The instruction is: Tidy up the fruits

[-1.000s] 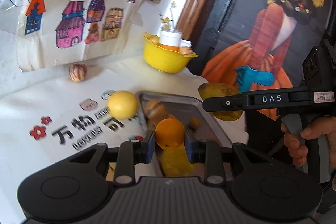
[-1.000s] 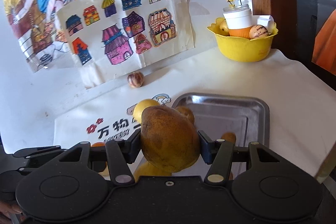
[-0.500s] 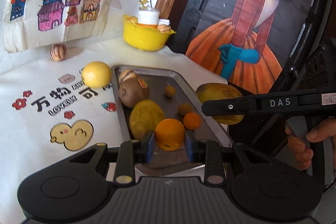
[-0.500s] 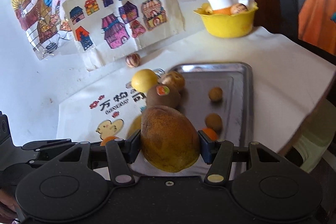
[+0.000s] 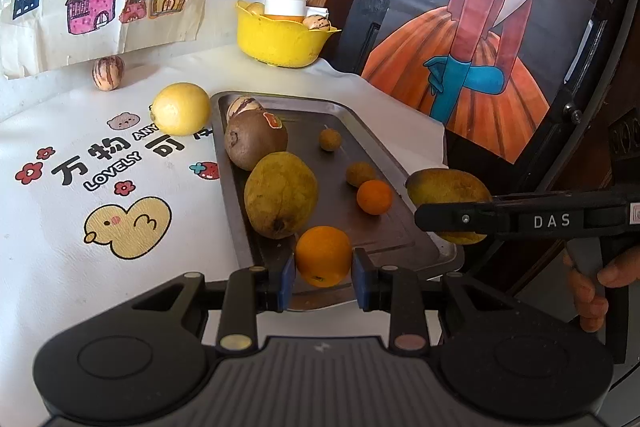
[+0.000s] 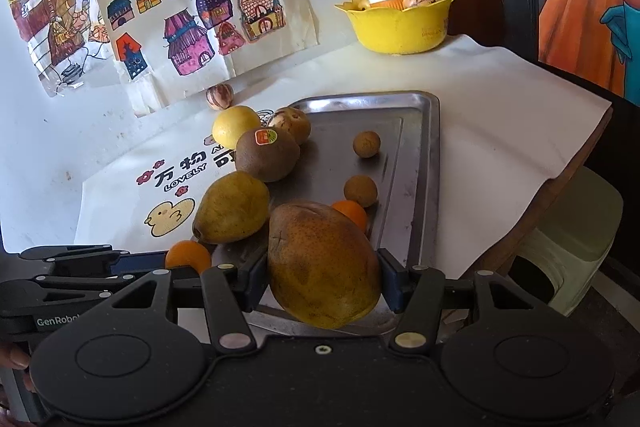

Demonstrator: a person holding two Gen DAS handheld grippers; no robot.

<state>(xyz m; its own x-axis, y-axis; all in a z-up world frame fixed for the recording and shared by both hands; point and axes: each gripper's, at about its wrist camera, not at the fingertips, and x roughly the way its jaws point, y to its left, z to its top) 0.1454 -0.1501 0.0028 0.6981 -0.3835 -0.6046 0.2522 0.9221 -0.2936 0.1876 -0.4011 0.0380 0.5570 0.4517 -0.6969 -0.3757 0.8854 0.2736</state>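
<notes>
An orange point(image 5: 323, 255) was held between the pads of the left gripper point(image 5: 323, 273), above the near end of the metal tray point(image 5: 416, 227). A large brownish-yellow pear point(image 6: 322, 263) was clamped in the right gripper point(image 6: 323, 285), also over the tray's near edge; in the left wrist view the same pear point(image 5: 446, 187) was seen beside the tray's right rim, with fingers of a hand point(image 5: 592, 291) on the gripper's handle. On the tray were laid a second pear point(image 5: 280, 195), a kiwi with a sticker point(image 5: 256, 139), a striped fruit point(image 5: 242, 105) at the far corner, a small tangerine point(image 5: 374, 197) and two small brown round fruits point(image 5: 330, 139) point(image 5: 360, 173). A lemon point(image 5: 181, 109) was resting on the printed cloth point(image 5: 100, 187) just beside the tray's left rim, and another striped fruit point(image 5: 108, 72) was lying farther back near the drawings on the wall. A yellow bowl point(image 5: 280, 39) holding a white jar and more fruit stood at the far end of the bench point(image 6: 500, 99).
</notes>
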